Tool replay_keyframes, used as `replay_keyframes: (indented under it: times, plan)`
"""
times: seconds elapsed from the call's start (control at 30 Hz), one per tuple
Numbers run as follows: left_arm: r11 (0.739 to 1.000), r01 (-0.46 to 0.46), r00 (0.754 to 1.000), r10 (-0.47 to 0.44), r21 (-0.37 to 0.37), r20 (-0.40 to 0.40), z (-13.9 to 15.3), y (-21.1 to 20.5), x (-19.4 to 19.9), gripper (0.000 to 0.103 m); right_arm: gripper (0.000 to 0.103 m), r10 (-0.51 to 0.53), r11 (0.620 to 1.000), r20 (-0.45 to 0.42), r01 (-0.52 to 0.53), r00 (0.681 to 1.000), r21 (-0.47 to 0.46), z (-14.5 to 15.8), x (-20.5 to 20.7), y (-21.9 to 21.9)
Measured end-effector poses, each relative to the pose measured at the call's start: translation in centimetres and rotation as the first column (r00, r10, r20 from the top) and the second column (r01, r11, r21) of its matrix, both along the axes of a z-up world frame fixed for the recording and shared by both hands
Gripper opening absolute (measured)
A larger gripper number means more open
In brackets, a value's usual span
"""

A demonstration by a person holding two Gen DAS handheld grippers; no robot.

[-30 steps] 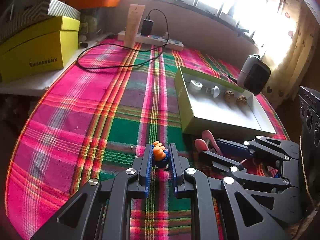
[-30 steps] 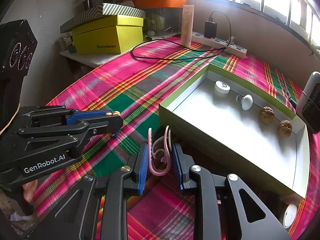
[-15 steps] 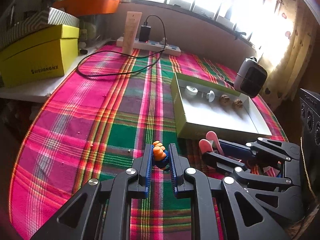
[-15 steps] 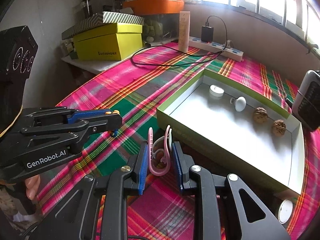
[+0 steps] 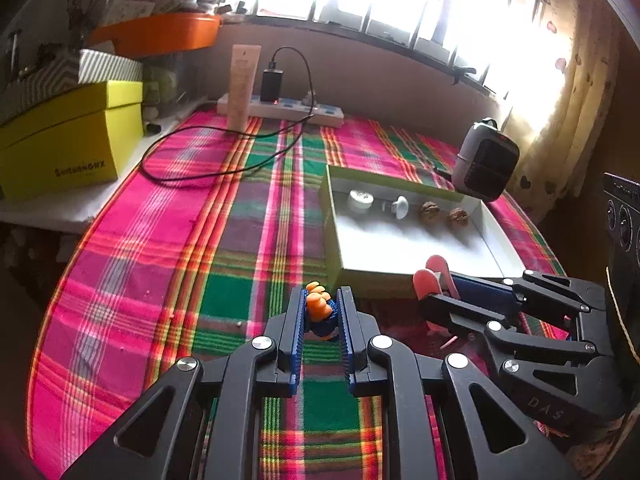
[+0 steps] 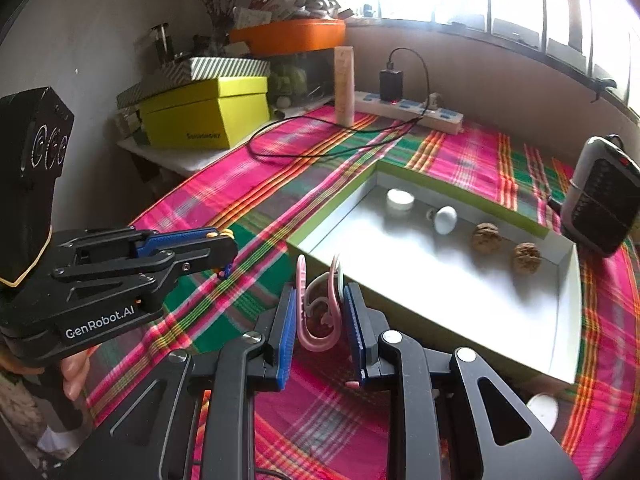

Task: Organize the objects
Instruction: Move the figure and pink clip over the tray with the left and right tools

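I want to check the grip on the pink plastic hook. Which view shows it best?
The right wrist view: the pink plastic hook stands whole between the right gripper pads. The left wrist view shows only its pink tips.

Pink, green and orange plaid cloth (image 5: 160, 240) on the surface, green tray (image 6: 452, 184) with white inside, yellow box (image 5: 68, 148), orange bowl (image 5: 160, 36), black tongs with blue pads (image 6: 286, 340), pink clip (image 6: 316, 312), orange and blue toy (image 5: 320, 312)

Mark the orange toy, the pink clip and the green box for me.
orange toy (image 5: 318, 300): left wrist view, its orange top between the pads.
pink clip (image 6: 316, 342): right wrist view, the curved bottom loop.
green box (image 6: 460, 190): right wrist view, the far wall's rim.
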State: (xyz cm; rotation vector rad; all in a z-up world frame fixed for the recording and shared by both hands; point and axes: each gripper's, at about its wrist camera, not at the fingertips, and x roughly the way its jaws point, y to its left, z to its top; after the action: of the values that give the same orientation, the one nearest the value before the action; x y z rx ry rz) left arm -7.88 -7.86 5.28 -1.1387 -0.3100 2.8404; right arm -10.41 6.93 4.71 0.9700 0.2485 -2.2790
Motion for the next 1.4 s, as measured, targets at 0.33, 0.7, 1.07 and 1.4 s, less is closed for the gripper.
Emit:
replay_keyframes:
  times: [0.33, 0.7, 1.07, 1.4]
  plan:
    - [0.999, 0.037, 0.999, -0.037, -0.009, -0.019, 0.9, 1.5, -1.3, 0.015, 0.025, -0.043, 0.999, -0.013, 0.043, 0.999, 0.007, 1.0, -1.6, 1.7]
    - [0.997, 0.073, 0.997, -0.073, -0.007, -0.015, 1.1, 3.1, -3.7, 0.015, 0.025, -0.070, 0.997, 0.024, 0.069, 0.997, 0.033, 0.8, -4.6, 3.0]
    - [0.996, 0.084, 0.996, -0.083, -0.015, 0.015, 0.2, 4.0, -6.7, 0.015, 0.025, -0.053, 0.997, 0.109, 0.046, 0.993, 0.064, -0.1, -8.0, 2.7]
    - [0.995, 0.093, 0.995, -0.091, -0.037, 0.042, -0.8, 4.6, -8.8, 0.015, 0.025, -0.035, 0.994, 0.153, 0.018, 0.988, 0.107, -1.1, -10.4, 1.5]
